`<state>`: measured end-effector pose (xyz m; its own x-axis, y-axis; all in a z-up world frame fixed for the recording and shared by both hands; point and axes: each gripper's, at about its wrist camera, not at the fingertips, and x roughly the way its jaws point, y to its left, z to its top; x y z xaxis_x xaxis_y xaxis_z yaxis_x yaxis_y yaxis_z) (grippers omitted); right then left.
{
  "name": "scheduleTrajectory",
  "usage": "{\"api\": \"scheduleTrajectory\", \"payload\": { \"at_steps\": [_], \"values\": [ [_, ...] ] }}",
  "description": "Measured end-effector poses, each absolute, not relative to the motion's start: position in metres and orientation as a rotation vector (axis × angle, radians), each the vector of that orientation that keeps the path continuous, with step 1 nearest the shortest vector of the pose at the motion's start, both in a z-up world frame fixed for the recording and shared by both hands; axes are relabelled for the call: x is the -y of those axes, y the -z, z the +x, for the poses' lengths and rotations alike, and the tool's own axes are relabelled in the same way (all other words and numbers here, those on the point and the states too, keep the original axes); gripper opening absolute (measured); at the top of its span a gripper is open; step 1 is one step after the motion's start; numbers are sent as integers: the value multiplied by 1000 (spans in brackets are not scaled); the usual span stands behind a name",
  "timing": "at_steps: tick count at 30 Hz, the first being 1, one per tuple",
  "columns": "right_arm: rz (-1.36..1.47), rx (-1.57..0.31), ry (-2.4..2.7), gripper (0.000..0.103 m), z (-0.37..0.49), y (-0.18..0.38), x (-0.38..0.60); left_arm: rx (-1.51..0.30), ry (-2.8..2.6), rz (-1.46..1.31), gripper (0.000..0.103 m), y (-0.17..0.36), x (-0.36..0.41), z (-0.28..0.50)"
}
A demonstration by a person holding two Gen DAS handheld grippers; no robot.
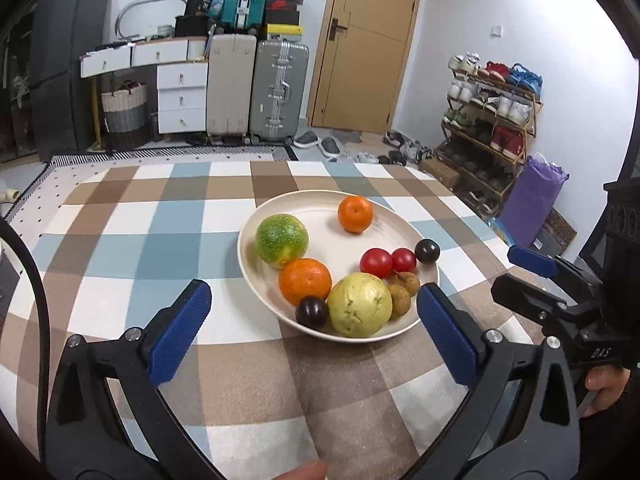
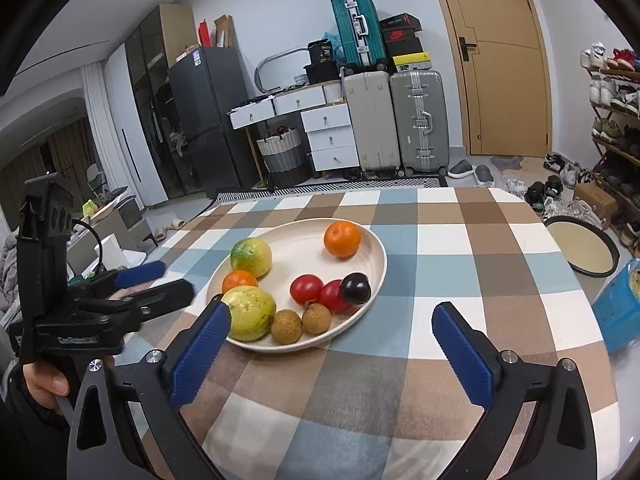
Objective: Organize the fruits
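A cream plate (image 1: 320,210) (image 2: 296,240) sits on the checked tablecloth and holds fruit: a green-yellow citrus (image 1: 281,241) (image 2: 251,257), two oranges (image 1: 355,214) (image 1: 305,281) (image 2: 342,239), a yellow guava (image 1: 359,305) (image 2: 250,312), two red tomatoes (image 1: 376,263) (image 2: 306,289), two dark plums (image 1: 312,312) (image 1: 427,251) (image 2: 355,288) and two brown longans (image 1: 400,300) (image 2: 286,326). My left gripper (image 1: 316,328) is open and empty just before the plate's near rim. My right gripper (image 2: 332,344) is open and empty, near the plate's near right side.
The table's far edge faces suitcases (image 1: 256,92), white drawers (image 1: 182,96) and a door (image 1: 360,40). A shoe rack (image 1: 488,120) stands to the right. A round black-rimmed tray (image 2: 580,250) and a blue bag (image 2: 618,308) lie off the table's right edge.
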<state>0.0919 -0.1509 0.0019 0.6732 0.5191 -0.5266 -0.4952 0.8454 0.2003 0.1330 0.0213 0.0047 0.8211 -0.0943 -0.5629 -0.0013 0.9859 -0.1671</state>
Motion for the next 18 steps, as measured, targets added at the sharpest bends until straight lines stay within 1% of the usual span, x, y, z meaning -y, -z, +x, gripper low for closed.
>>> {"api": "scheduleTrajectory", "payload": {
  "at_steps": [8, 18],
  "values": [
    [31, -576, -605, 103, 85, 2, 148, -571, 11, -175, 103, 4, -28, 109],
    [0, -505, -593, 103, 72, -4, 147, -579, -28, -210, 103, 10, -35, 109]
  ]
}}
